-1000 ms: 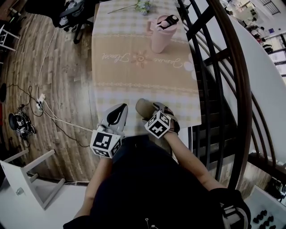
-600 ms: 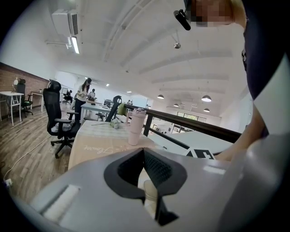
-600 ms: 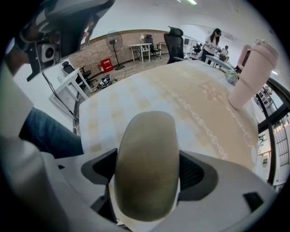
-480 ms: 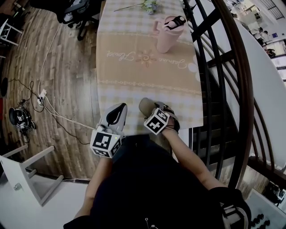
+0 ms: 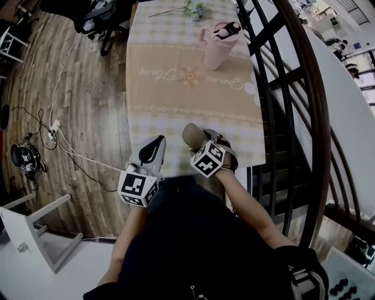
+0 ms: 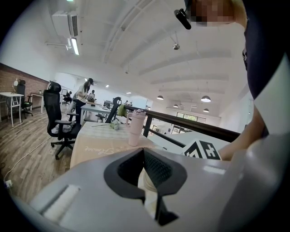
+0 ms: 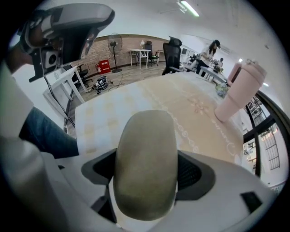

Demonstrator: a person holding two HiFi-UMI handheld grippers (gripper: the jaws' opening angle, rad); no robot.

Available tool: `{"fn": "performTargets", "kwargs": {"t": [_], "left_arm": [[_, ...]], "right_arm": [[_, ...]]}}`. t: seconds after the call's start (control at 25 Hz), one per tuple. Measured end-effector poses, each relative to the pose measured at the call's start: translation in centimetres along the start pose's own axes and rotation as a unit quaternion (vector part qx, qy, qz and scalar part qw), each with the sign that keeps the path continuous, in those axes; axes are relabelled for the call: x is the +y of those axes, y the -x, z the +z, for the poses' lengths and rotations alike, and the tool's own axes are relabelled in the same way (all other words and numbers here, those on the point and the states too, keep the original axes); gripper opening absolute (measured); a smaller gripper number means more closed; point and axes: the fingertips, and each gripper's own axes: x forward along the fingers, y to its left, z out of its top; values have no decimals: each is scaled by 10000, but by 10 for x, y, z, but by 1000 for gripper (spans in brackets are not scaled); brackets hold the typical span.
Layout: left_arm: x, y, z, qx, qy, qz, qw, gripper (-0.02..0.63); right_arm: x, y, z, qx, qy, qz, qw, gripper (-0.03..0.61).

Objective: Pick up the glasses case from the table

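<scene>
Head view - table [image 5: 176,111] with a checked cloth and a tan band. The cursive script on the band is upside down from here, can't read it. A pink tumbler [image 5: 218,44] and a flower sprig [image 5: 190,8] sit at the far end, well apart from the grippers. The case [image 5: 190,135] is at the near edge, in the right gripper [image 5: 202,142]. Its long axis points away from the person and slightly left, in line with the gripper. The left gripper [image 5: 153,145] is just beside it on the left, not touching.

Left gripper view - jaws drawn together, only a thin slit between the pads, nothing in them. Past them there's a pale bit of the case and the right gripper's marker cube [image 6: 201,149]. The tumbler is further up the table. No print readable.

Right gripper view - jaws clamped on the case [image 7: 145,158], one pad on each long side. It's an olive-tan oval sticking out forward past the pads, with no logo or label on the face that shows. The cloth lies below and ahead, and I can't tell if the case is clear of it.

Judgement - grasp is made, right arm owns it. What's left is a straight lift up off the near edge, and the left isn't needed.
</scene>
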Motion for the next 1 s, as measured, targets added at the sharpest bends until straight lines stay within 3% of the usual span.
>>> {"fn": "performTargets", "kwargs": {"t": [0.48, 1.0], "left_arm": [[-11, -1, 15, -261, -199, -158, 9993, 11], [-22, -8, 45, -642, -579, -267, 9959, 11]], "right_arm": [[-35, 82, 42, -1008, -87, -1088, 9889, 376], [-73, 185, 71, -2046, -256, -2207, 9533, 376]]}}
